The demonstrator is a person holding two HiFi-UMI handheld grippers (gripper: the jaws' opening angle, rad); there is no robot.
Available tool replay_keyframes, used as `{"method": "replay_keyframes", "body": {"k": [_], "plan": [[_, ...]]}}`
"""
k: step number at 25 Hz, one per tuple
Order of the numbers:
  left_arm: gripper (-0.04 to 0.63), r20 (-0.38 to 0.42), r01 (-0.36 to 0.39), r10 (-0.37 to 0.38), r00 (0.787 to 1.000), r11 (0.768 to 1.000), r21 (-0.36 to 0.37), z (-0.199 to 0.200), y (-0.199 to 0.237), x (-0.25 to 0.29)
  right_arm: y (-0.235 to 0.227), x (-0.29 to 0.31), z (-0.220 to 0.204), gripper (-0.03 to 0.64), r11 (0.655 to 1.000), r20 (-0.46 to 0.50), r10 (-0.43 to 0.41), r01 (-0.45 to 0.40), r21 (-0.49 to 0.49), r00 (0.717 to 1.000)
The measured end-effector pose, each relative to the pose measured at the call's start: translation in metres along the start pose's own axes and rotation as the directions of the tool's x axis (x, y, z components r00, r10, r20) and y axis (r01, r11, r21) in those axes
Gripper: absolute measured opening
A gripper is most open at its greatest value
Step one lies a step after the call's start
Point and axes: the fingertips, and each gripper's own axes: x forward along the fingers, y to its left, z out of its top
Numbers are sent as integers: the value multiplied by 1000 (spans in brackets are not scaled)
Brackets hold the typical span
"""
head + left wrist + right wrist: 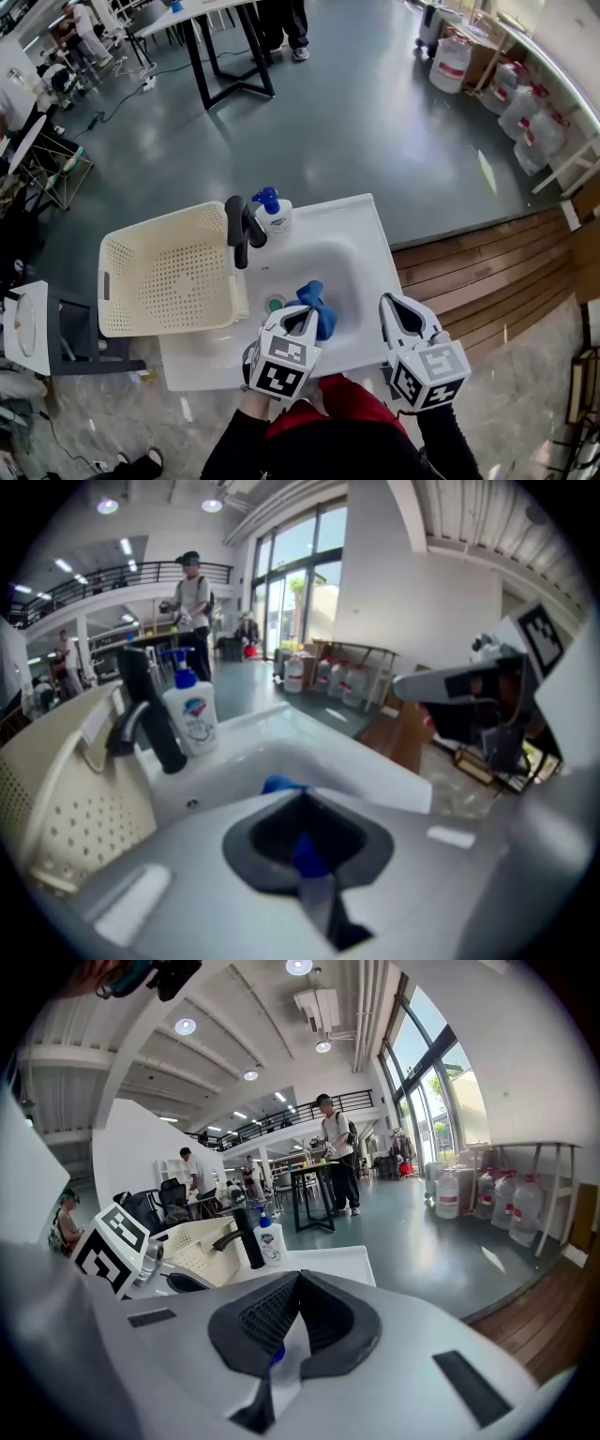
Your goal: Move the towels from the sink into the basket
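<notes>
Basket (164, 272): a cream perforated basket is standing at the left, its right side overlapping the left edge of the white worktop (202, 361); its inside is showing bare.
Faucet (242, 230): a black faucet is standing upright at the back left of the sink, just beside the basket.
Soap bottle (273, 212): a white bottle with a blue pump is standing just to the right of the faucet, on the back rim.
Drain (274, 304): it is showing at the left of the basin floor, near the left gripper.
Left gripper (307, 319): it is pointing down into the basin. In the left gripper view (302, 799) its fingers are clenched and are pinching blue cloth between them.
Towel (312, 292): the blue towel is sitting bunched at the tips of the left gripper, over the middle of the basin, with a fold sticking out past the tips (281, 785).
Sink (361, 272): the white basin is lying between the two grippers and the back rim.
Right gripper (389, 305): it is hanging over the right rim of the sink, apart from the towel. In the right gripper view (300, 1277) its fingers are meeting at the tips, clenched.
</notes>
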Motion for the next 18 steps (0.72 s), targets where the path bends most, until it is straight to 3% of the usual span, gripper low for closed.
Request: {"method": "replay_keyframes", "body": {"k": [9,18], "plan": [[11,113,-64,63,992,998,2,35,6,-39,10,0,8,8,1000,21,26,-26,-13,999],[11,215,-150,146,966,989,0,73,11,-87,18,-4,16,8,997,38,63,-62,-38,997]]}}
